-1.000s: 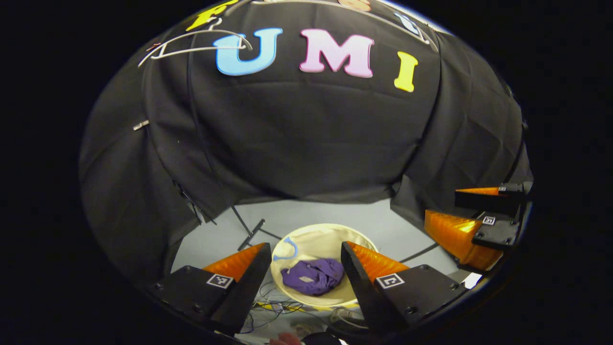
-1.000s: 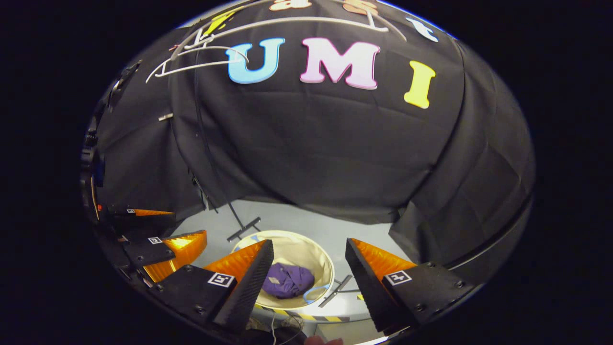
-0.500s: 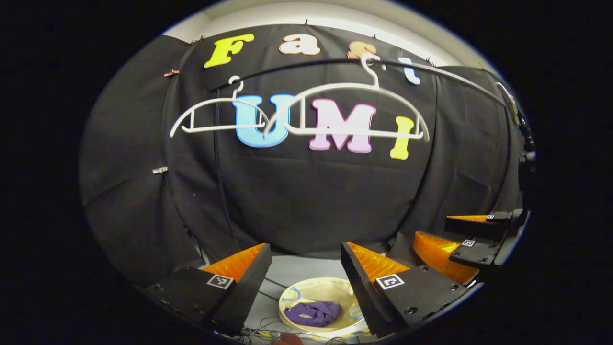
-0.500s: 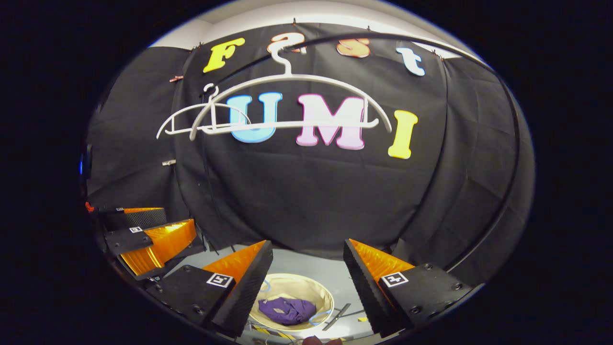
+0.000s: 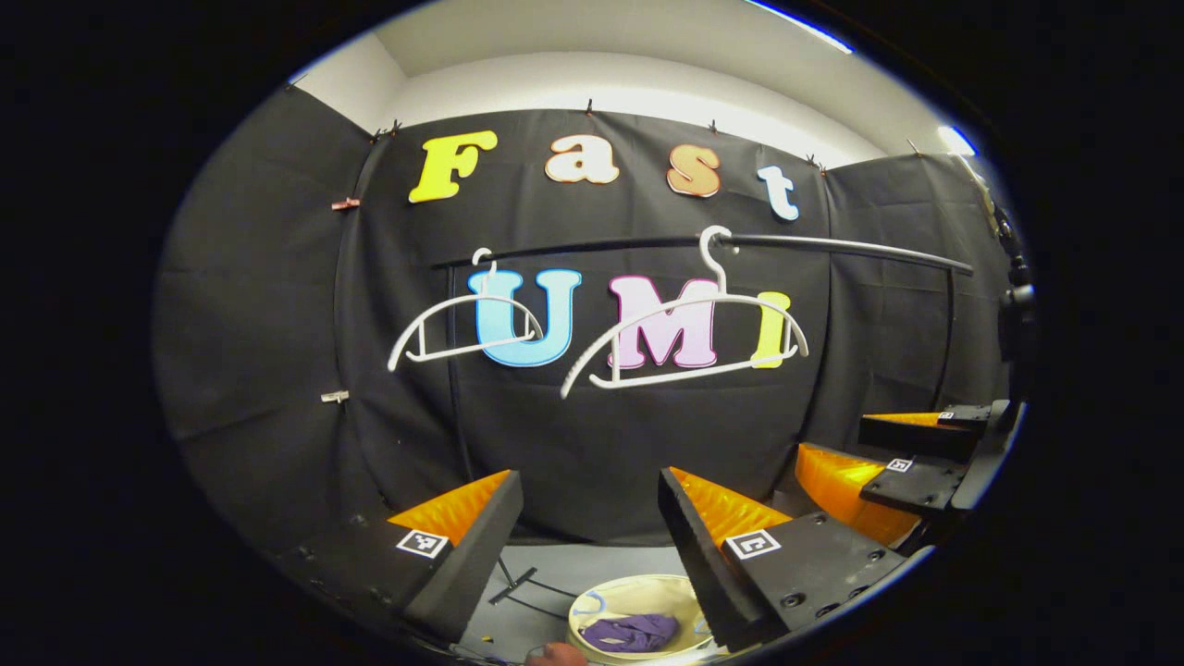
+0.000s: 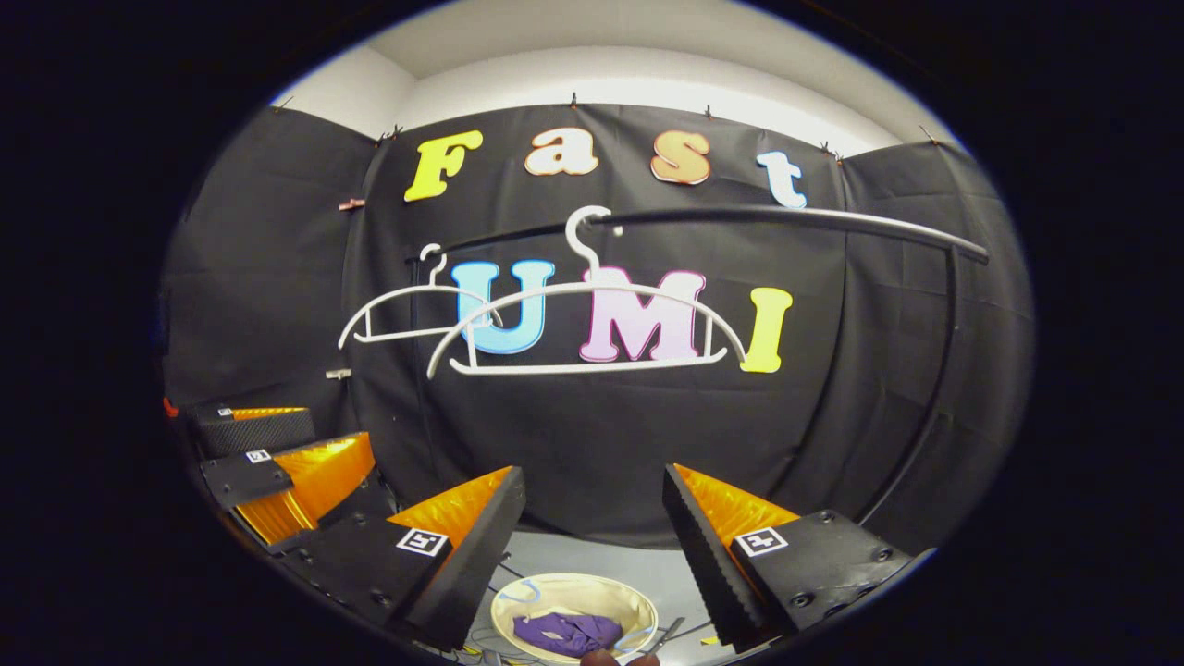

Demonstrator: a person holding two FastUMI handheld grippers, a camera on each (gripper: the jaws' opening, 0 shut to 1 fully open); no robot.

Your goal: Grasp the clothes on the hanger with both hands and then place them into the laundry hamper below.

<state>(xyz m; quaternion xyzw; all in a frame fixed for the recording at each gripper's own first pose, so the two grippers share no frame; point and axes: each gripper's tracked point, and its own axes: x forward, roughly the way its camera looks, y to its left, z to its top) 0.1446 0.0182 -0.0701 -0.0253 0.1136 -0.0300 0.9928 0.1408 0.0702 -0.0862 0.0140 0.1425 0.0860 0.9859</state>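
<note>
Purple clothes lay in the hamper; both tongs were held wide with nothing between them.

In the left gripper view, the left tongs [image 5: 590,486] stood spread apart and bare, raised toward the black cloth wall, with the right tongs [image 5: 837,435] near at the right edge, also gaping. The purple clothes [image 5: 631,633] sat crumpled inside the cream laundry hamper [image 5: 592,610] on the grey floor [image 5: 555,564] below. Two bare white hangers [image 6: 587,319] hung from the dark rail [image 6: 786,220], the smaller one [image 6: 393,314] to the left. Small square black-and-white markers [image 6: 760,540] on the finger mounts carried a coded pattern, not legible writing. In the right gripper view, the left tongs showed at the left edge.
</note>
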